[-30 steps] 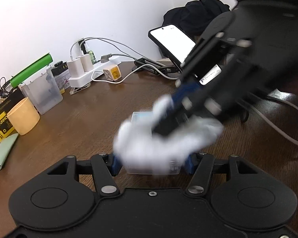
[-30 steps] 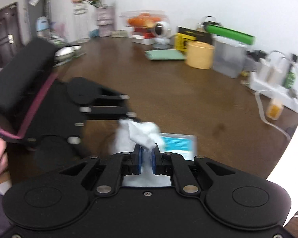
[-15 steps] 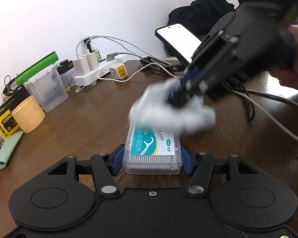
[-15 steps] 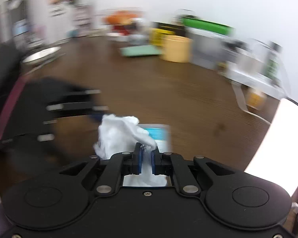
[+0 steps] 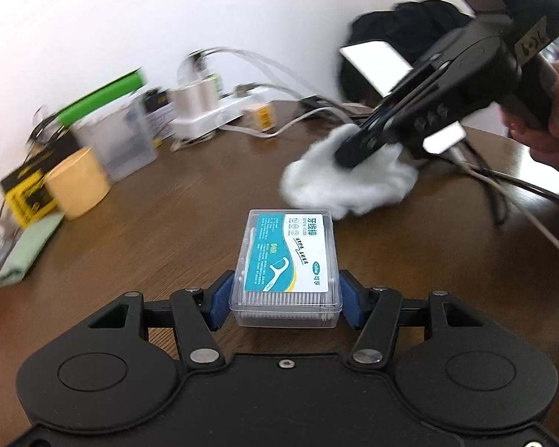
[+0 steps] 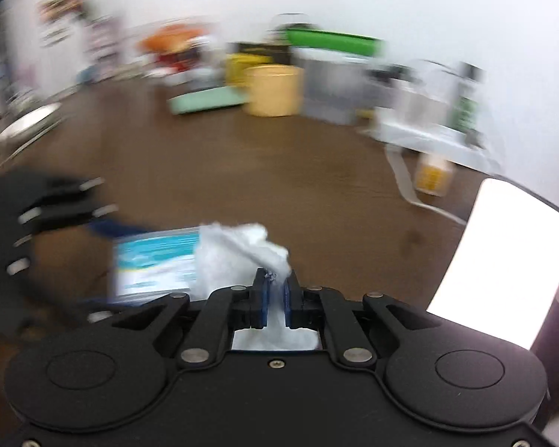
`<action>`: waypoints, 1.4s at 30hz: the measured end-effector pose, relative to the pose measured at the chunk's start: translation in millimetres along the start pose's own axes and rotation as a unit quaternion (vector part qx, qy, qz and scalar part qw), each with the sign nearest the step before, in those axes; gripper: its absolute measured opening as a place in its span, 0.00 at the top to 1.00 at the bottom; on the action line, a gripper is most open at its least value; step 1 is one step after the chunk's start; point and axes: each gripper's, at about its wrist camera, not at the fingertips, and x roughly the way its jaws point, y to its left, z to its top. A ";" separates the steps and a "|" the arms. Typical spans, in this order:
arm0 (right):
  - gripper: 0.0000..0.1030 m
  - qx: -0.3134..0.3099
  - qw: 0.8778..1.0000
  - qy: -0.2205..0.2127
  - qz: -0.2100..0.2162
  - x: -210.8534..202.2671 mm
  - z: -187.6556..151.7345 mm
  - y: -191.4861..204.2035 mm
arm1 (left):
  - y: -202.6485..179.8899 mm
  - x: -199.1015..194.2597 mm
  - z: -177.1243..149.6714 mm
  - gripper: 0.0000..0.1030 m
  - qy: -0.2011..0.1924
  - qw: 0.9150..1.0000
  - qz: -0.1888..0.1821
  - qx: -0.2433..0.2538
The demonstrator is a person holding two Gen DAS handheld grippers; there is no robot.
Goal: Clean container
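A clear plastic floss-pick container (image 5: 287, 266) with a teal and white label rests on the brown table, gripped at its near end by my left gripper (image 5: 284, 300), whose blue pads press its two sides. My right gripper (image 6: 275, 300) is shut on a crumpled white tissue (image 6: 238, 253). In the left wrist view that tissue (image 5: 350, 182) lies just past the container's far right corner, under the right gripper (image 5: 357, 149). In the blurred right wrist view the container (image 6: 156, 262) shows at lower left, with the left gripper (image 6: 48, 208) beside it.
A yellow cup (image 5: 78, 182), a clear box with a green lid (image 5: 115, 138), a green cloth (image 5: 28, 249) and a yellow-black box (image 5: 26, 193) line the left. A white power strip with cables (image 5: 212, 111) and a lit phone (image 5: 380, 61) stand behind. A hand (image 5: 551, 126) holds the right gripper.
The right gripper has swept the tissue off the container's lid, away and to the right, leaving the whole label uncovered. The left gripper keeps its hold on the container.
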 end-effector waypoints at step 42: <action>0.10 0.079 0.996 0.009 -0.043 18.9 -14.2 98.4 | 55.3 -47.1 -36.5 0.00 0.105 0.909 0.209 -0.345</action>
